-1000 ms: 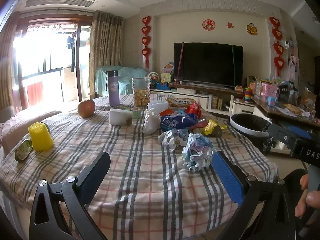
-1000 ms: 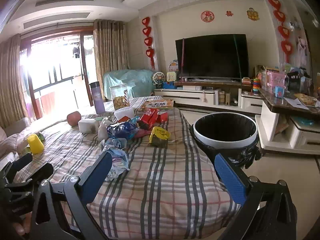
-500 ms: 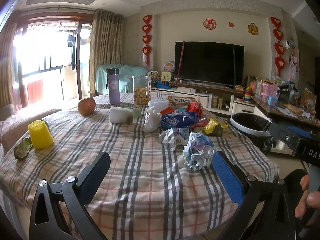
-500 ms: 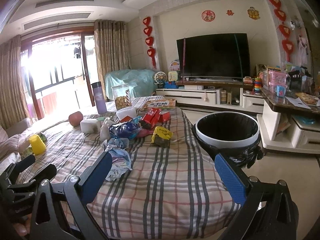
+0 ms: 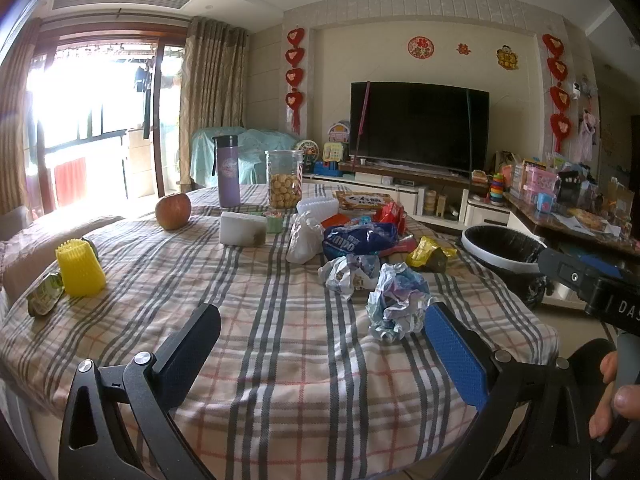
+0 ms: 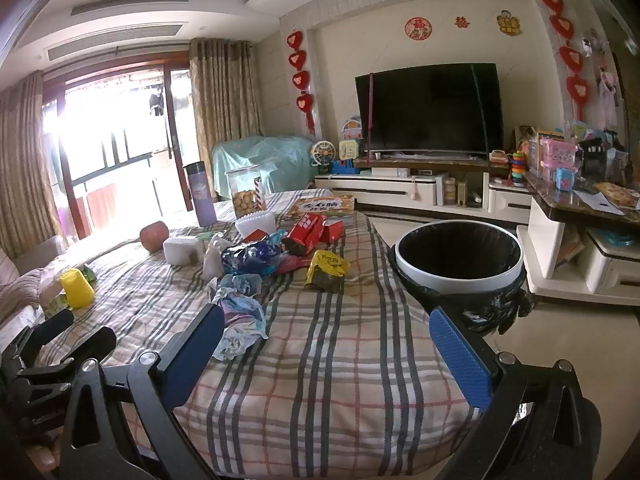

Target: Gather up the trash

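On the plaid counter [image 5: 256, 344] we held both hand-held grippers, left [image 5: 320, 344] and right [image 6: 326, 350], wide open and empty. Crumpled paper [image 5: 396, 300] lay nearest; the bin [image 6: 460, 268] stood beside the counter. Light paper could slip; wrappers [image 5: 356, 240] crowded behind it.

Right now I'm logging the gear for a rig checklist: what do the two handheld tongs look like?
Both the left tongs and the right tongs have black angular frames with silver bolts and flat, textured blue pads. The left view shows the right unit's black body with white lettering, partly cut off. No cables or sleeves show.
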`<state>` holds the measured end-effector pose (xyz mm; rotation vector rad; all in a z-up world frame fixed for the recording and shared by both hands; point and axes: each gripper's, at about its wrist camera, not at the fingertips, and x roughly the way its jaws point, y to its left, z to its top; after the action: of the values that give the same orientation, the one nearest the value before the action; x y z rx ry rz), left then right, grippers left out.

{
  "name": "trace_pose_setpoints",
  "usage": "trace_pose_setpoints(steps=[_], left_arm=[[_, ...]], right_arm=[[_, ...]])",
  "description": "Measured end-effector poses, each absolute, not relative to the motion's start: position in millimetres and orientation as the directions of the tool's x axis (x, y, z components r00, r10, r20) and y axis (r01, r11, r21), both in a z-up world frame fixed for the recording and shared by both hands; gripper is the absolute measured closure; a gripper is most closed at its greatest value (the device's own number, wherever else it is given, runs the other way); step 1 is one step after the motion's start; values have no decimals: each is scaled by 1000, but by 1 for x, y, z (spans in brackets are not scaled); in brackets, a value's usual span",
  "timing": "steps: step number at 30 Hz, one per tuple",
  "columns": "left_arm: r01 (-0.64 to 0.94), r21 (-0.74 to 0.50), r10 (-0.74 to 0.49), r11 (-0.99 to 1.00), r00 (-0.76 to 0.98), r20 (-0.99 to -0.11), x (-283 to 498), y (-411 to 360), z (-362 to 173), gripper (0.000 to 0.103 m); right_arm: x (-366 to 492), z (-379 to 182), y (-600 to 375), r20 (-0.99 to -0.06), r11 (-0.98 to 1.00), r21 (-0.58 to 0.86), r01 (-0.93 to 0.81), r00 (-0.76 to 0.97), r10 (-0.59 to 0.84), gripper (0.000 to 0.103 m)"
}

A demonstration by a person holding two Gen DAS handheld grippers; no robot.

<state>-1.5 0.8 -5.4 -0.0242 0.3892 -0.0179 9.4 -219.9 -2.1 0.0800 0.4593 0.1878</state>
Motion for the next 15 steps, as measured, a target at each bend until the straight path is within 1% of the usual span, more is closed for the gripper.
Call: trace_pose_setpoints(steps=[15], left_arm=[[17, -28, -27, 999, 921, -389, 3, -1, -10, 1]], right_arm=[[11, -4, -219, -439, 979, 124, -163, 876, 202, 0]])
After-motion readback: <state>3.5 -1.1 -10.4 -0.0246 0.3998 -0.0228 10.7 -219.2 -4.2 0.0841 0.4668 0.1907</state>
